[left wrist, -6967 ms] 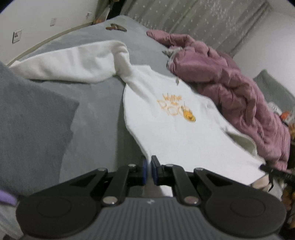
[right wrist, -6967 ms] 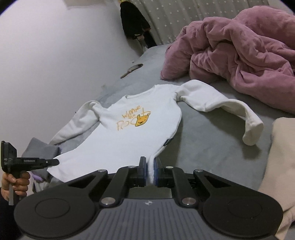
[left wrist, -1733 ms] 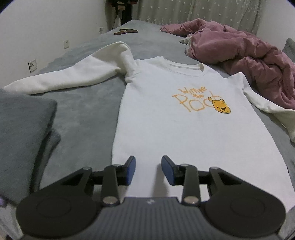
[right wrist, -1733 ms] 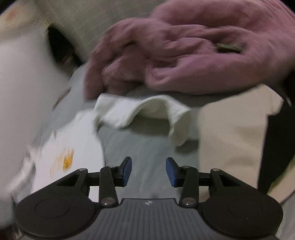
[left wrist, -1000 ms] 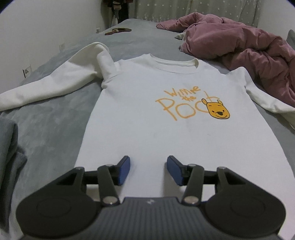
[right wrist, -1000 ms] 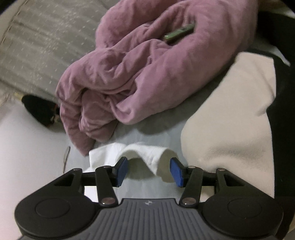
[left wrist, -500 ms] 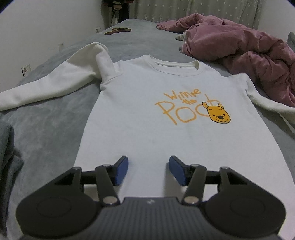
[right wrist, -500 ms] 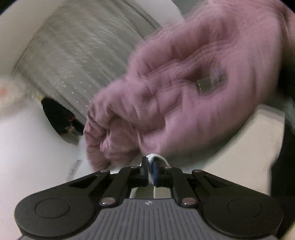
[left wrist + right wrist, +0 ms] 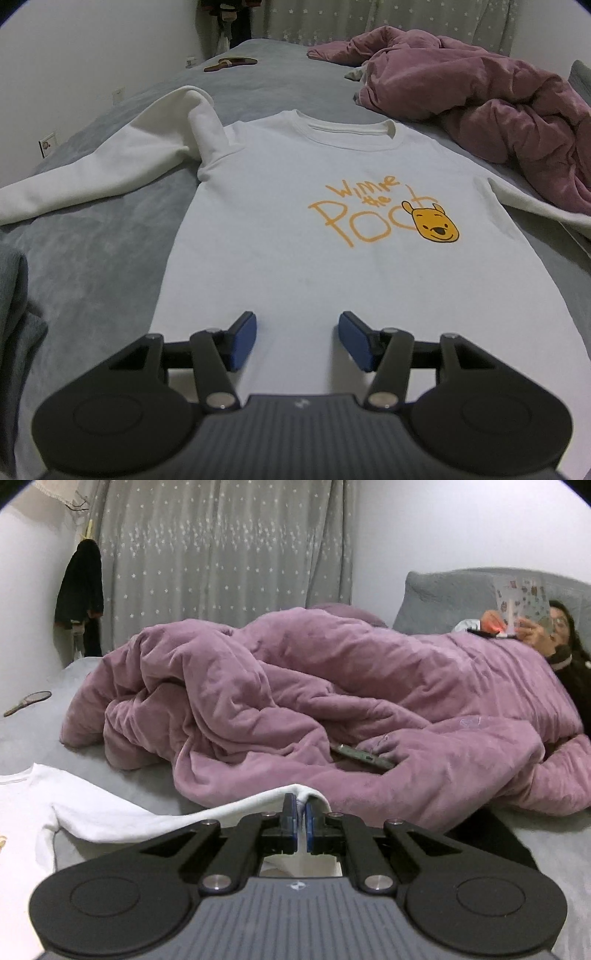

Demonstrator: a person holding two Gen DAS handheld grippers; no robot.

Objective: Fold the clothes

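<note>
A white sweatshirt [image 9: 295, 236] with orange lettering and a yellow bear face lies front up on the grey bed [image 9: 96, 266]. Its one sleeve [image 9: 110, 162] stretches out to the left. My left gripper [image 9: 297, 339] hovers open over the hem, nothing between its blue pads. In the right wrist view my right gripper [image 9: 301, 821] is shut on the cuff of the other sleeve [image 9: 177, 814], lifted off the bed; the sleeve trails left toward the sweatshirt's body [image 9: 22, 812].
A crumpled mauve duvet [image 9: 332, 716] fills the bed behind the sleeve, with a phone [image 9: 362, 757] lying in its folds. A person [image 9: 554, 635] lies at the far right holding a book. A grey folded cloth [image 9: 14, 314] sits at the left. Curtains [image 9: 221, 554] hang behind.
My right gripper closed on the sleeve's cuff, rolled back upright and lifted it. The left gripper stayed in place and open.
</note>
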